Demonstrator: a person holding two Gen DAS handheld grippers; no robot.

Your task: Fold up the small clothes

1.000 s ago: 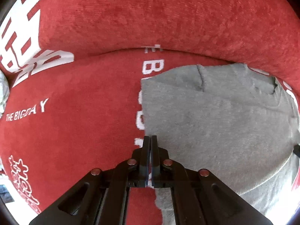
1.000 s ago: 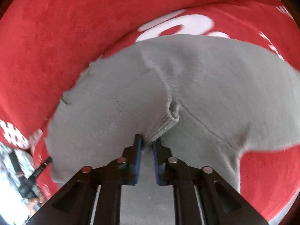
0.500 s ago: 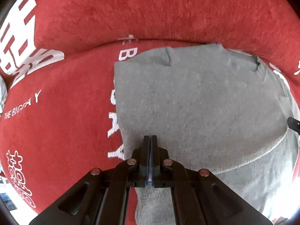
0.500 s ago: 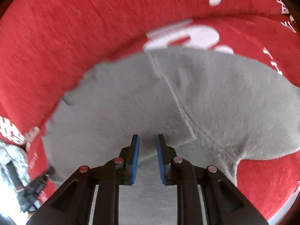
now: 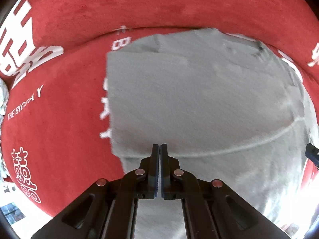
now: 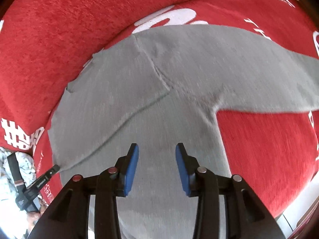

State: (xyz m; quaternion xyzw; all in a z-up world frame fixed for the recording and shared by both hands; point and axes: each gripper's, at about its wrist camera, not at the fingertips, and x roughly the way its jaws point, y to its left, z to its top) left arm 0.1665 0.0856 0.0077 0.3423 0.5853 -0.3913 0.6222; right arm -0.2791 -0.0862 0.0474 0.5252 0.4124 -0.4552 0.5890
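Grey knitwear [image 5: 199, 99] lies spread on the red cover [image 5: 59, 129] with its white lettering — that is the small garment you are folding. In the left wrist view one part of it is turned over onto the rest, its lower edge running as a pale seam line across the cloth just ahead of your left gripper [image 5: 160, 149]. That gripper's fingers are pressed flat together with nothing visible between them, pointing down over the garment close to the folded edge. At the right rim of this view a dark fingertip of the other tool shows.

Your right gripper [image 6: 157, 153] has just been opening: its blue pads [image 6: 131, 167] stand apart and the cloth lies flat under them, not pinched. In the right wrist view the folded flap's edge runs diagonally from the seam down toward the lower left, where the tip of your left gripper sits at the garment's corner. A sleeve [image 6: 269, 75] stretches out to the right across the red cover.
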